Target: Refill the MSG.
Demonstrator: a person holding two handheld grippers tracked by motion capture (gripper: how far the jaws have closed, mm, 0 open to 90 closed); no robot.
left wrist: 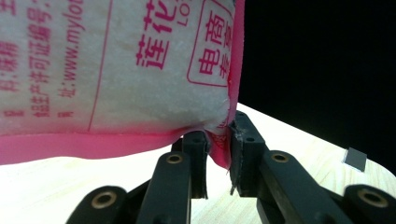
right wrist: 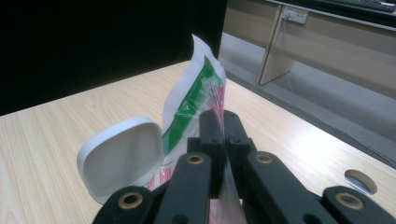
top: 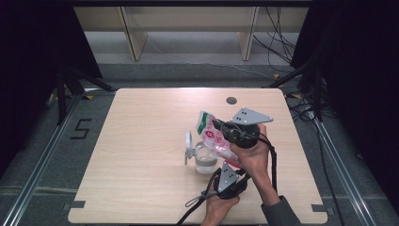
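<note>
High view: a sugar bag [top: 214, 137] is held tilted over a clear container [top: 205, 160] mid-table, its white lid [top: 188, 145] flipped open (standing just beside the bag). Its upper edge is pinched by the right gripper [top: 225, 128], its pink bottom corner by the left gripper [left wrist: 218, 154]. That corner should be lifted gently so grains land inside; the lid may be knocked.

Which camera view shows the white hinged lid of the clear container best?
The right gripper view: the white hinged lid stands open, its inside facing us. The high view shows the lid small and edge-on.
</note>
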